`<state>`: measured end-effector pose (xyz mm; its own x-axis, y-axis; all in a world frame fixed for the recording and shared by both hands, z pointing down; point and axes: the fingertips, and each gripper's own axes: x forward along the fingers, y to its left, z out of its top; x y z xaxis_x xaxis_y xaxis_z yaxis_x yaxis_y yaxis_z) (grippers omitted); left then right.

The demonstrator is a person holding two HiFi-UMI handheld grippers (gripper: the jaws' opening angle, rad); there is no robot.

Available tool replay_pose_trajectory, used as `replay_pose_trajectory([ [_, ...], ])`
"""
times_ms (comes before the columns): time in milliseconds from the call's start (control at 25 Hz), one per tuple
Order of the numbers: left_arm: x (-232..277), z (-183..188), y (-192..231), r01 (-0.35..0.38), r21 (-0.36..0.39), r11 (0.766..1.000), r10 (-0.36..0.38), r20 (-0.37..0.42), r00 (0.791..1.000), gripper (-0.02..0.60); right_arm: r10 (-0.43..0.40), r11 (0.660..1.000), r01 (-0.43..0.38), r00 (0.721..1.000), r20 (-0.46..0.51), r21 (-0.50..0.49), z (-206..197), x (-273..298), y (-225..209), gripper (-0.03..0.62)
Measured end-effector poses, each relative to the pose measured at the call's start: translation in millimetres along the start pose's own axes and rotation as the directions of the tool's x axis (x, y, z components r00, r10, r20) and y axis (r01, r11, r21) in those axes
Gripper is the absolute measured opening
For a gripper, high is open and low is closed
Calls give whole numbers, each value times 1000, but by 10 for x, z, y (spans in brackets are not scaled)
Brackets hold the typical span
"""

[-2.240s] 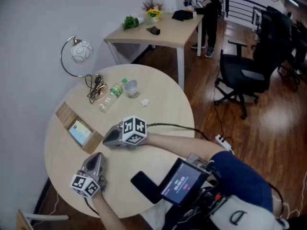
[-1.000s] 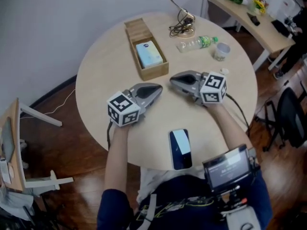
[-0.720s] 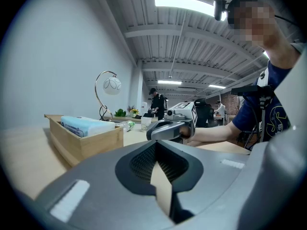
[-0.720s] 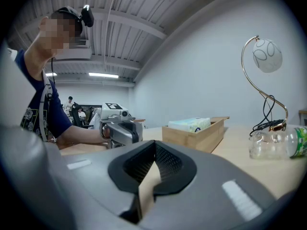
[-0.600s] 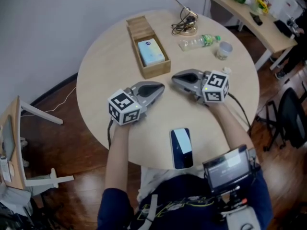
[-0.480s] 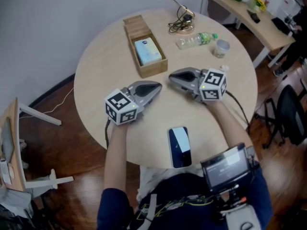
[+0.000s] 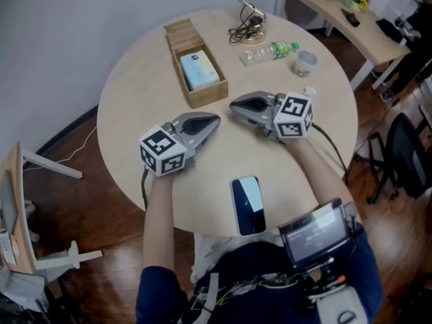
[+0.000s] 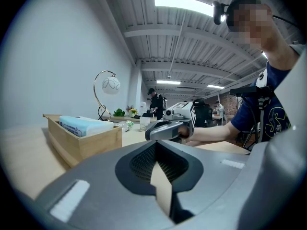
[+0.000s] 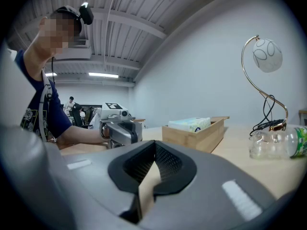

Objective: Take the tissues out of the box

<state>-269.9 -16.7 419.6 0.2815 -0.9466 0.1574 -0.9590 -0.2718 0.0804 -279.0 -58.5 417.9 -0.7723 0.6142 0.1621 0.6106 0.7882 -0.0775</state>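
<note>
An open wooden box (image 7: 214,91) lies on the round table (image 7: 128,106), and a light-blue tissue pack (image 7: 198,69) rests inside it. My left gripper (image 7: 214,119) lies on the table just short of the box's near end, shut and with nothing in it. My right gripper (image 7: 233,104) lies to the right of that end, also shut and empty, its tip pointing at the left one. In the left gripper view the pack (image 8: 84,125) sits in the box (image 8: 91,143) at left, beyond my jaws (image 8: 157,150). From the right gripper view (image 9: 154,150), the pack (image 9: 190,124) is ahead.
A phone (image 7: 248,204) lies at the table's near edge between my forearms. A plastic bottle (image 7: 268,50), a cup (image 7: 304,63) and a lamp base with cables (image 7: 246,21) stand at the far side. A desk (image 7: 351,19) and chairs are to the right.
The head camera has swung, so the table sits differently in view. Both grippers lie on the table by the box's near end as before, shut.
</note>
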Motion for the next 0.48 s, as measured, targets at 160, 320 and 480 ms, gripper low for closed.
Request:
replay_pose_trajectory([
  [160, 55, -61, 78, 16, -4, 1000, -16, -1, 1000, 5, -14, 1000, 14, 1000, -2, 0, -45, 13, -106, 7],
  [320, -333, 5, 5, -72, -32, 997, 69, -73, 995, 5, 38, 998, -39, 999, 22, 41, 125, 220, 112, 7],
  [480, -152, -37, 40, -38, -24, 999, 37, -33, 999, 5, 36, 999, -36, 999, 17, 15, 24, 151, 50, 7],
])
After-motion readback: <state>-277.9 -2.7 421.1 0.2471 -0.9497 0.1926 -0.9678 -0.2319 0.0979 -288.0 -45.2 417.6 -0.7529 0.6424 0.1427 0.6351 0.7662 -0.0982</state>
